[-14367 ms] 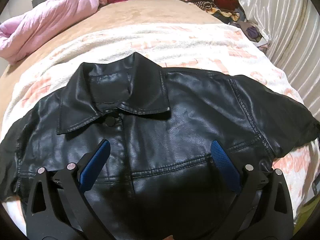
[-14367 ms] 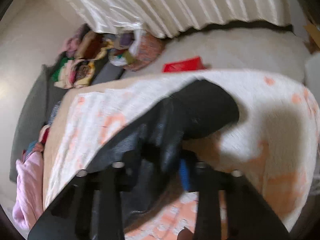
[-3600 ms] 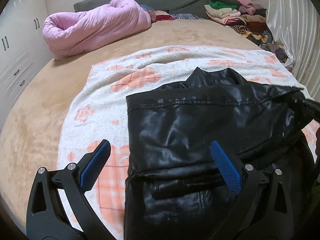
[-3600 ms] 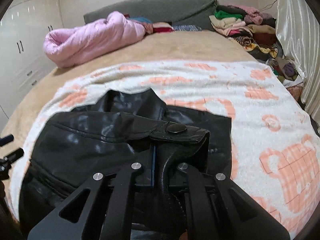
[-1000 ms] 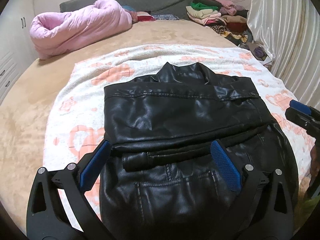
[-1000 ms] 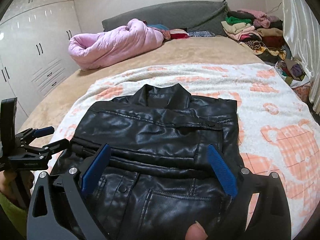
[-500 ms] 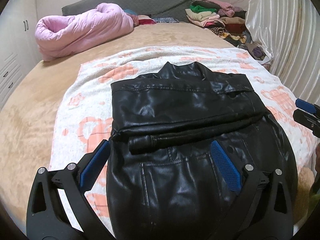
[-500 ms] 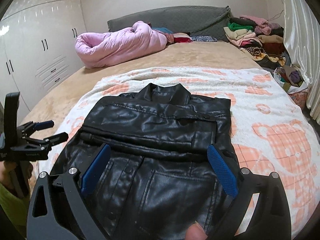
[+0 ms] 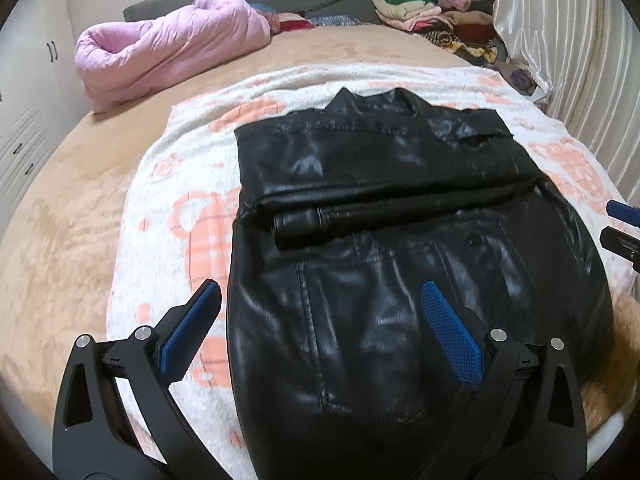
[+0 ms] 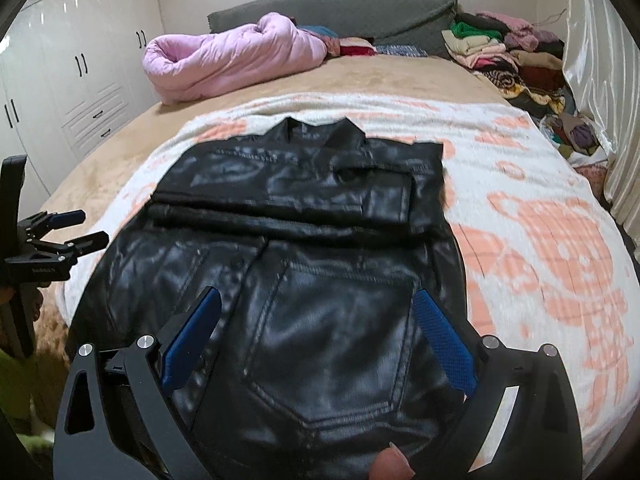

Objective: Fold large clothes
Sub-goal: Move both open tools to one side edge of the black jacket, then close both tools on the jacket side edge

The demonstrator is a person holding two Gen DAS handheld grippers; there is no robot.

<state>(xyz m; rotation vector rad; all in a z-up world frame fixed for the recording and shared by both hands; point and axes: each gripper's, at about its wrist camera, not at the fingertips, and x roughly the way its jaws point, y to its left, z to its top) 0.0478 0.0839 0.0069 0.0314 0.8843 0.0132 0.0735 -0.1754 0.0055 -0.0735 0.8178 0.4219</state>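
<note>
A black leather jacket lies on a white and orange blanket on the bed, both sleeves folded across its upper part, collar at the far end. It also shows in the right wrist view. My left gripper is open and empty, held over the jacket's near hem at its left side. My right gripper is open and empty over the near hem at the right side. The left gripper shows at the left edge of the right wrist view.
A rolled pink quilt lies at the far left of the bed by a grey headboard. Piles of folded clothes sit at the far right next to a curtain. White wardrobes stand to the left.
Both grippers have drawn back toward the jacket's near hem, so more of the lower jacket shows. The jacket has not moved in the last second; earlier the sleeves were folded in.
</note>
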